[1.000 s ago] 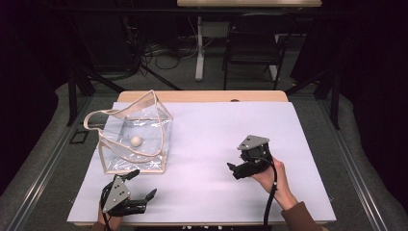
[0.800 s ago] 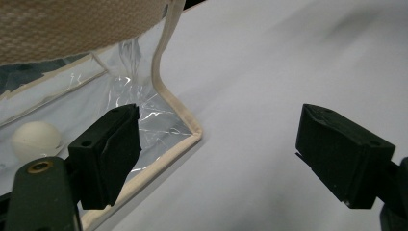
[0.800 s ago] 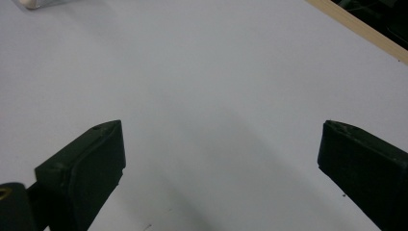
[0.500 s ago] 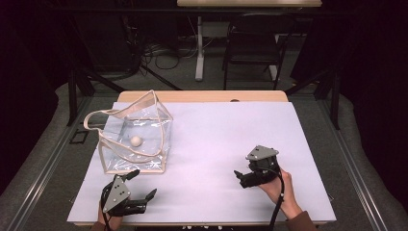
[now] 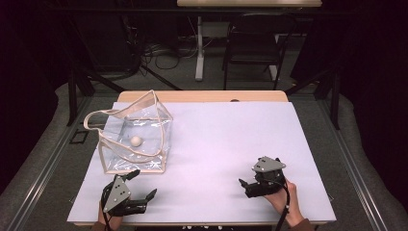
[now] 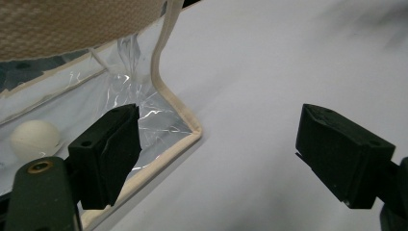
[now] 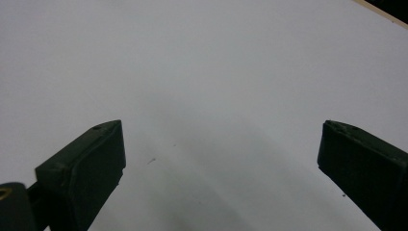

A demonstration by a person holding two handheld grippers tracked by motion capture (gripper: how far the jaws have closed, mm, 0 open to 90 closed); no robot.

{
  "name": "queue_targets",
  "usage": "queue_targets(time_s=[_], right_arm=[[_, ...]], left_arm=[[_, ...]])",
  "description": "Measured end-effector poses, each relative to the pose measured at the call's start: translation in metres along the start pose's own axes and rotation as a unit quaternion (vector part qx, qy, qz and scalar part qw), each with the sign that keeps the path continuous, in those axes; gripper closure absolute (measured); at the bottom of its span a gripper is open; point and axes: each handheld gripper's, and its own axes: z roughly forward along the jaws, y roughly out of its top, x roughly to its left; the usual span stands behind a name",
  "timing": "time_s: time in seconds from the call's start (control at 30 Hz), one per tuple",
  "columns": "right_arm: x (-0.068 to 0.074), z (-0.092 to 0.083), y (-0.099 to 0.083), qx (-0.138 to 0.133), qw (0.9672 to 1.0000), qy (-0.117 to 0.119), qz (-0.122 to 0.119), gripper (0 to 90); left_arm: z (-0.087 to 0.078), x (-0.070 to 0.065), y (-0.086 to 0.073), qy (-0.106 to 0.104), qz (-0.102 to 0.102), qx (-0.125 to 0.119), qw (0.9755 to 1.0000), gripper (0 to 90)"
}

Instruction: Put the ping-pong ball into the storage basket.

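A clear plastic bag (image 5: 144,120) with beige trim and handles stands on the left of the white table (image 5: 226,134). A small white ball (image 5: 136,140) lies inside it. My left gripper (image 5: 144,183) rests open near the table's front left edge, just in front of the bag. In the left gripper view its jaws stand wide apart, with the bag's (image 6: 168,103) near corner ahead and the ball (image 6: 34,139) behind the plastic at left. My right gripper (image 5: 244,186) is open at the front right, held by a hand, pointing left. The right gripper view has only bare table between the jaws of the right gripper (image 7: 221,154).
Behind the table stand a black chair (image 5: 250,48) and a desk leg (image 5: 199,48), with cables (image 5: 159,53) on the floor. Dark stand legs (image 5: 77,86) rise at the far left. A small dark hole (image 5: 234,100) marks the table's far edge.
My right gripper has drawn back toward the front edge of the table and a little to the right. The left gripper, bag and ball have stayed put.
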Motion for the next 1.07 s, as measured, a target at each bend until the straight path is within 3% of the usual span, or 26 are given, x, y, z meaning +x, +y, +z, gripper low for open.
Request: queue_targets(time_s=[0.6,1.07], right_arm=[[0.009,-0.015,-0.028,-0.029,0.9995,-0.009,0.013,1.5],[0.013,-0.019,-0.034,-0.036,0.9992,-0.009,0.017,0.0]], left_arm=[[0.000,0.000,0.000,-0.001,0.000,0.002,1.0000,16.0],[0.002,0.001,0.000,-0.002,0.002,0.007,1.0000,16.0]])
